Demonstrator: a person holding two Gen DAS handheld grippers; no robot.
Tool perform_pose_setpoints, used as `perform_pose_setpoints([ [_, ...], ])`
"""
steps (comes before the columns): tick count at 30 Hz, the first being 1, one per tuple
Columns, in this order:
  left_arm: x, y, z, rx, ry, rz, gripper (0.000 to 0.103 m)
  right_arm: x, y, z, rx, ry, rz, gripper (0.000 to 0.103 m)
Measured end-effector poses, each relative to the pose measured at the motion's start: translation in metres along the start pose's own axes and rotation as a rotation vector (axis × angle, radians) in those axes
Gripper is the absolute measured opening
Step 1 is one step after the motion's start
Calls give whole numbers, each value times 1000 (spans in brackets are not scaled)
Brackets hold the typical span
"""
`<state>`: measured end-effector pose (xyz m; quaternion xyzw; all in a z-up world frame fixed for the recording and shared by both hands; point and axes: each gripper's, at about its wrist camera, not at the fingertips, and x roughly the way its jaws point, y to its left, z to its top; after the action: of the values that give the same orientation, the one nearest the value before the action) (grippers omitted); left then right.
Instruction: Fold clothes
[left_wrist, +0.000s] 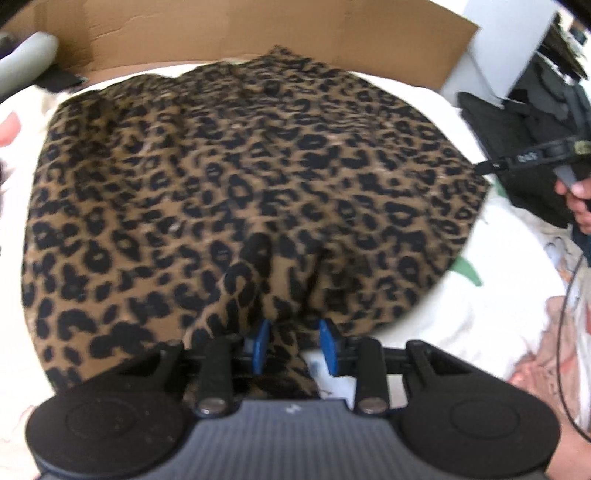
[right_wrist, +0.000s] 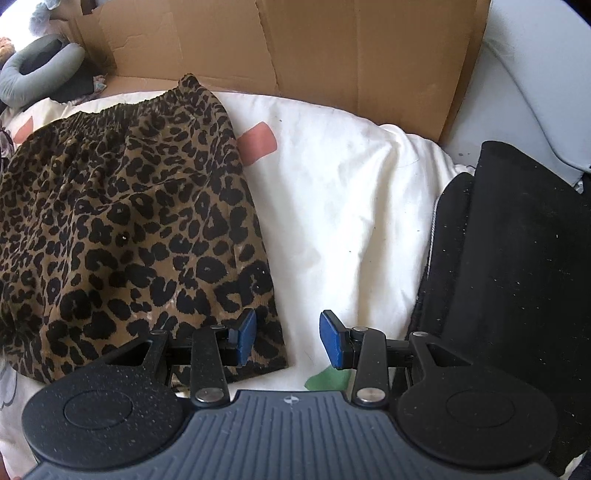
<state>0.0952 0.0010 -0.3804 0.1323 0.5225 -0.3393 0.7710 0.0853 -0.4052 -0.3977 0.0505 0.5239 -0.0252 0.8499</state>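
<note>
Left wrist view shows the left gripper (left_wrist: 294, 341) with skirt (left_wrist: 240, 177) fabric bunched between narrow fingers, while right wrist view shows the right gripper (right_wrist: 289, 338) parted over the hem corner on the white bedding (right_wrist: 351, 206), so uneven pinches could skew the fold.

White bedsheet (right_wrist: 351, 206) spread wide, our anchor. Cardboard sheet (right_wrist: 314, 51) stands propped along its far edge. Grey ring cushion (right_wrist: 33, 70) sits off its far-left corner. Black fabric pile (right_wrist: 509, 266) lies on its right side, edge touching the sheet.
</note>
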Motion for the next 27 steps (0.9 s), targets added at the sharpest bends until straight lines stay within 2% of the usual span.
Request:
perform_pose_setpoints([
  [4,1,15,1,-13,5,53,32,4,2,-1,-11,8,1,45],
  [10,3,26,4,-5,-3,99,30,11,-4,-4,-15,20,-18,45],
  [15,7,30,7,-5,-3,118,26,16,-9,-6,1,27,4,45],
  [19,-2,34,10,-28,-21,119,25,15,-10,-8,18,27,42,45],
  [25,-25,32,14,-70,-76,59,24,14,-3,-13,6,32,101,41],
  [27,-34,28,14,-80,-116,30,24,14,-3,-15,8,22,112,41],
])
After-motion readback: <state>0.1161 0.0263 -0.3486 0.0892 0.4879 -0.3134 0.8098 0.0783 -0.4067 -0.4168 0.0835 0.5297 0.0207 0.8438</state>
